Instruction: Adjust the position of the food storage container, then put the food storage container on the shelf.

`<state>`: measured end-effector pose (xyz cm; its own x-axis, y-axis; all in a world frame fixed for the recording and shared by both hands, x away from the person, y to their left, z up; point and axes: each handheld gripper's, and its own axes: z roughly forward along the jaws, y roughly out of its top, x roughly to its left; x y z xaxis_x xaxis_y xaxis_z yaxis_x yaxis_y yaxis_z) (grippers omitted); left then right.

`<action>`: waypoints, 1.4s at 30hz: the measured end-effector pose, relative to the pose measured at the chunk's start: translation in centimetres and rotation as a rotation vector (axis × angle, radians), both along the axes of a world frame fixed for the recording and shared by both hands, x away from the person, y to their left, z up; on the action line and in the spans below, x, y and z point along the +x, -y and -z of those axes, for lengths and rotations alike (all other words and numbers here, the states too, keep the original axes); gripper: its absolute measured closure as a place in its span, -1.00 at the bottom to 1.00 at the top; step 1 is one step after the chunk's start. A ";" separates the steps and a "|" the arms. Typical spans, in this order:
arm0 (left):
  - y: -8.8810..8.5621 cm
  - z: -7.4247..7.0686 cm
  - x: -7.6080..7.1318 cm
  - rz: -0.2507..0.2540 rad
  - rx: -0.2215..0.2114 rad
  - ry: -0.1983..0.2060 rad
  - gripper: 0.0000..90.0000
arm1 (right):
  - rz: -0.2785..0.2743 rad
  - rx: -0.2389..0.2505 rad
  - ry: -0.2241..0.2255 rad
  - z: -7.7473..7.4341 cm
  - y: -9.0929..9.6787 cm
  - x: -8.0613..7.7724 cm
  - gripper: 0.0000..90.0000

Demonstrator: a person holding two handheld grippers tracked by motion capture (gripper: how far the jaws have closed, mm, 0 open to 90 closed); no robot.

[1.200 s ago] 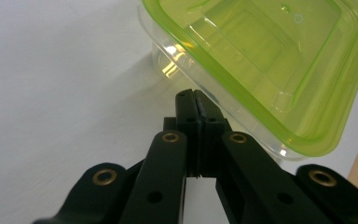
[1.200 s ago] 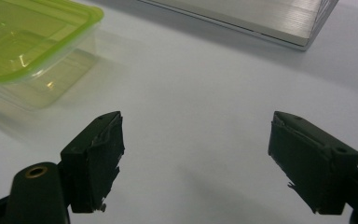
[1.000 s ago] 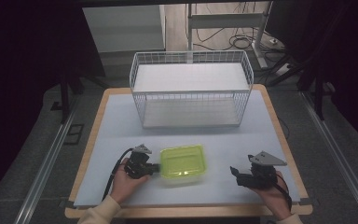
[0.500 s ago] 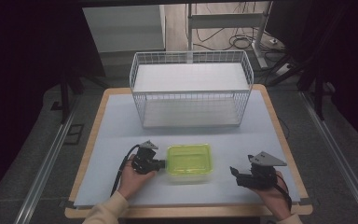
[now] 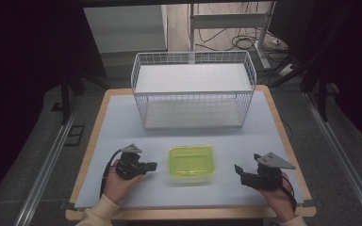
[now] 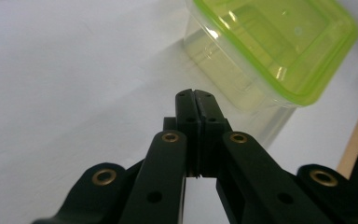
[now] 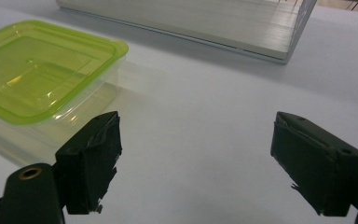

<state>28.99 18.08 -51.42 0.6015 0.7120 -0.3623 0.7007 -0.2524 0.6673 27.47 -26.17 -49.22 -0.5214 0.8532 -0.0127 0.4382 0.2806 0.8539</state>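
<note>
I work at a pale blue-white mat point(image 5: 122, 127) laid over a wooden table point(image 5: 279, 117), with dark floor all round and cables on the floor beyond the far end. A white wire basket point(image 5: 193, 94) stands at the far middle of the mat. The clear container with the lime-green lid point(image 5: 191, 161) sits lid up on the near half, between my two claws, its longer sides running left to right, parallel to the table's near edge. My left gripper point(image 5: 152, 165) has its jaws pressed together on nothing, tips pointing at the container's left side, just beside it. My right gripper point(image 5: 236, 168) stands spread and empty, farther off on the container's right. Bare mat lies open between container and basket.
</note>
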 end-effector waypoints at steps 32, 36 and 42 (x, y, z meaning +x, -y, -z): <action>-0.8 -1.7 0.8 -0.117 -0.190 -0.068 -0.26 | -0.153 0.121 -0.194 -1.5 -2.9 2.6 -0.42; -0.3 -1.8 1.1 -0.095 -0.196 -0.098 -0.25 | -0.181 0.161 -0.242 -1.9 -3.7 3.6 -0.36; 0.2 -1.8 1.6 -0.089 -0.215 -0.119 -0.23 | -0.210 0.173 -0.291 -1.6 -4.6 4.4 -0.33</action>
